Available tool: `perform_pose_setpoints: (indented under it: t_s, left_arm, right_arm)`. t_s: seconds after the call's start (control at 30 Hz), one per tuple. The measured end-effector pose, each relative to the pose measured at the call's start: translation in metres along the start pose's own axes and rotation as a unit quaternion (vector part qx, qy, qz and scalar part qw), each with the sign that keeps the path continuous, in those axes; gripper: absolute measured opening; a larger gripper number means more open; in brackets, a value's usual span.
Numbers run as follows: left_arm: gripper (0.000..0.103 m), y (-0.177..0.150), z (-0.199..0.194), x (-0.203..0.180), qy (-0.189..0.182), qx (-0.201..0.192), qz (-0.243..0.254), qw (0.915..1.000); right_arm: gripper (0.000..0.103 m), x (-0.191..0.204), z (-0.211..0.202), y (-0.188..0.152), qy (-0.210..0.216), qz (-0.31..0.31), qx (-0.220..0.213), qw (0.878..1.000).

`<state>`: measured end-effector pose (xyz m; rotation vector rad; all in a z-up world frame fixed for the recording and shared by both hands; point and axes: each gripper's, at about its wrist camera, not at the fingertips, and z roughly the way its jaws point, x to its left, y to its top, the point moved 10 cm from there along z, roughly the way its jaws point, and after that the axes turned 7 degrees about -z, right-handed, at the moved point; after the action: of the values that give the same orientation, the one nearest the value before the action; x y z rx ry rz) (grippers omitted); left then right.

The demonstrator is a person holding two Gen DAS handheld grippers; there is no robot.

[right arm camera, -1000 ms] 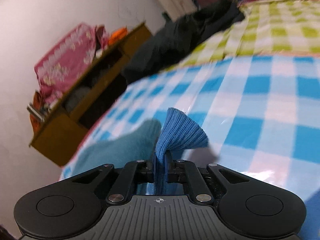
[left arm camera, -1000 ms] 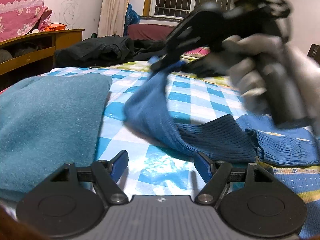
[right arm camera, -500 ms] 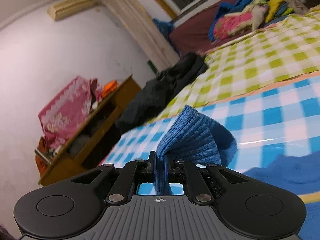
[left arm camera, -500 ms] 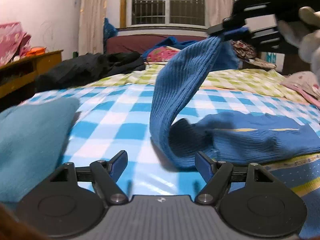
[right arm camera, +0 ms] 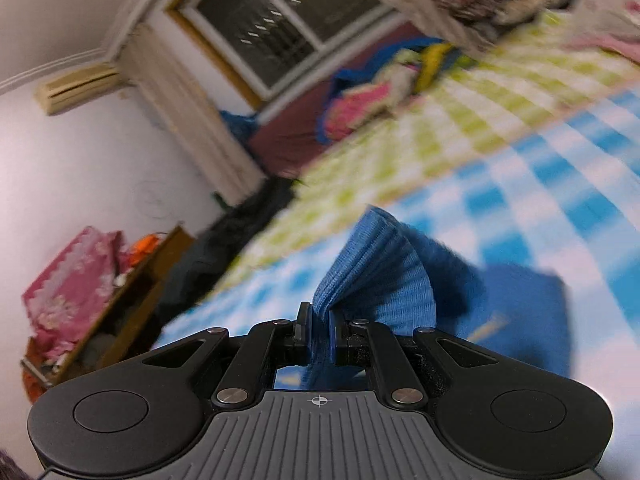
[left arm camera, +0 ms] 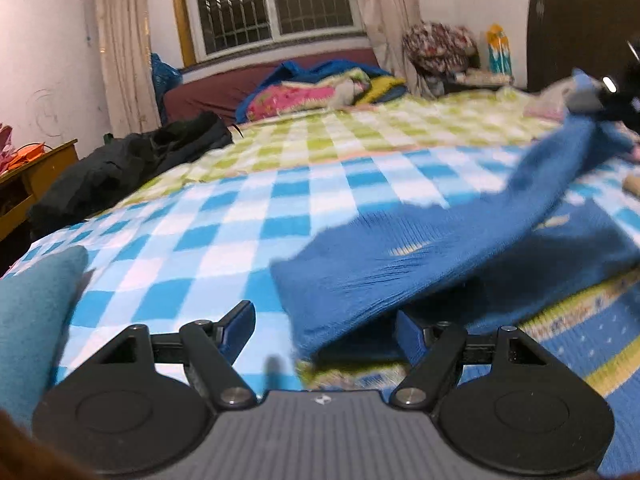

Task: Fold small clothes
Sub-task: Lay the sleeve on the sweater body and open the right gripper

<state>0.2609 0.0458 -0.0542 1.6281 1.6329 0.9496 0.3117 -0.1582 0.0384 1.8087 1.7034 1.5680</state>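
Ribbed blue knit garment [left arm camera: 440, 256], fuzzy teal cloth [left arm camera: 36, 300], glossy checked bedcover [left arm camera: 248, 216], matt black plastic right gripper [right arm camera: 319, 330]

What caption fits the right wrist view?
Right gripper shut on a bunched end of the blue ribbed knit garment, held above the blue-checked bed cover.

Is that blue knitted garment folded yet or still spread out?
Mid-fold. The right claw pinches one end of the blue garment and carries it, raised, over the part lying flat on the checked bedspread.
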Motion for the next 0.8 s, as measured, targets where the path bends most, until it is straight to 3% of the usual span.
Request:
perform_pose_setpoints:
  t_s: [0.17,0.43,0.6,0.67,0.8]
  left_arm:
    - [0.079,-0.010,0.000,-0.017,0.015,0.009,0.041,0.9990]
    - [0.079,-0.011,-0.005,-0.020,0.028,0.019,0.059,0.9977]
    - [0.079,-0.011,-0.005,-0.024,0.030,0.017,0.073,0.9967]
    - [0.079,-0.010,-0.005,-0.023,0.028,0.017,0.071,0.9970]
    - [0.080,-0.006,-0.006,-0.018,0.022,0.015,0.058,0.9979]
  right_arm:
    - [0.013,-0.056,0.000,-0.035,-0.023,0.066,0.017,0.997]
    - [0.025,-0.085,-0.009,-0.051,-0.013,0.127,0.011,0.992]
    - [0.024,-0.086,0.001,-0.044,-0.014,0.147,0.018,0.989]
    - [0.014,-0.080,0.011,-0.036,-0.026,0.135,0.025,0.990]
    - [0.010,-0.048,0.015,-0.008,-0.003,0.098,0.006,0.995]
